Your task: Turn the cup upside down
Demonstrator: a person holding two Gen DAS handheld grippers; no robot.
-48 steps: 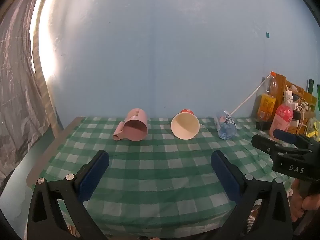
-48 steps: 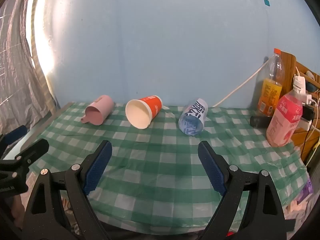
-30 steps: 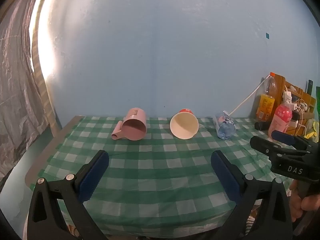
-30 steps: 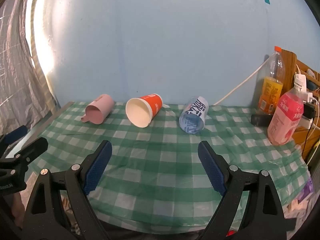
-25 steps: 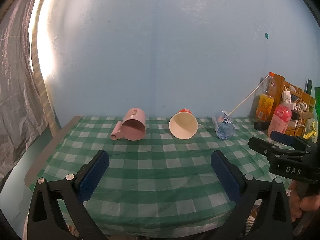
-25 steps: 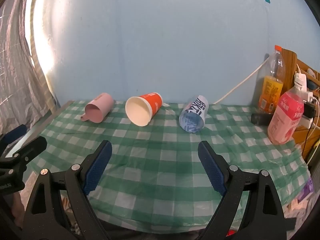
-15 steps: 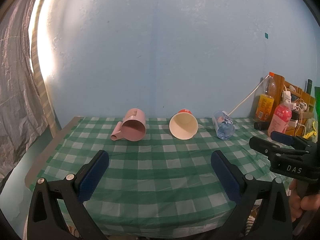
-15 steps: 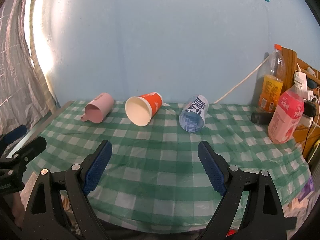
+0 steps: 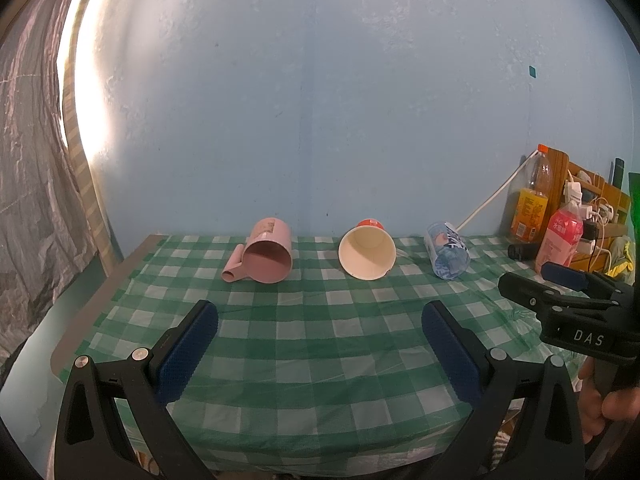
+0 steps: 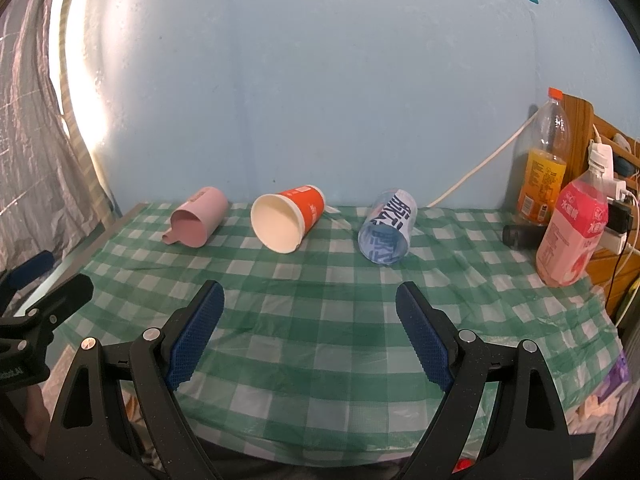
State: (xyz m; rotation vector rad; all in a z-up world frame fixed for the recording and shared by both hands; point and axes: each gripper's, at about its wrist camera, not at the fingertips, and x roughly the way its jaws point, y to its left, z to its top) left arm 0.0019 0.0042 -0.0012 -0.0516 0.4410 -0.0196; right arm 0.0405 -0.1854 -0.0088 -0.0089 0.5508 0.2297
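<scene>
A: Left tool (image 9: 320,344) pose?

B: Level, held over the near edge of the tabletop (image 9: 304,344), pointing at the back wall. Jaws spread wide, nothing between the blue pads (image 9: 188,352). It sits near the middle of the cloth, facing the gap between the mug (image 9: 264,252) and the paper cup (image 9: 367,252).

A: Right tool (image 10: 310,336)?

B: Same attitude. Level, jaws wide apart, holding nothing. Aimed between the paper cup (image 10: 286,220) and the clear cup (image 10: 388,228). From the left wrist view its body shows at the far right, with part of a hand (image 9: 608,400) gripping the handle below it.

A: Do the tools touch?

B: No, side by side and apart. The left tool shows at the left edge of the right wrist view.

A: Cups?

B: Three in a row near the wall, all lying on their sides, mouths toward the cameras. Pink mug on the left with its handle down-left on the cloth. Red and white paper cup in the middle. Clear cup with blue print on the right. All well apart from both tools and from each other.

A: Anything else on the tabletop?

B: Pink bottle (image 10: 572,232) and orange bottle (image 10: 546,172) upright at the right end, with a dark cylinder (image 10: 520,236) lying between them. White cable (image 10: 476,168) runs up the wall.
</scene>
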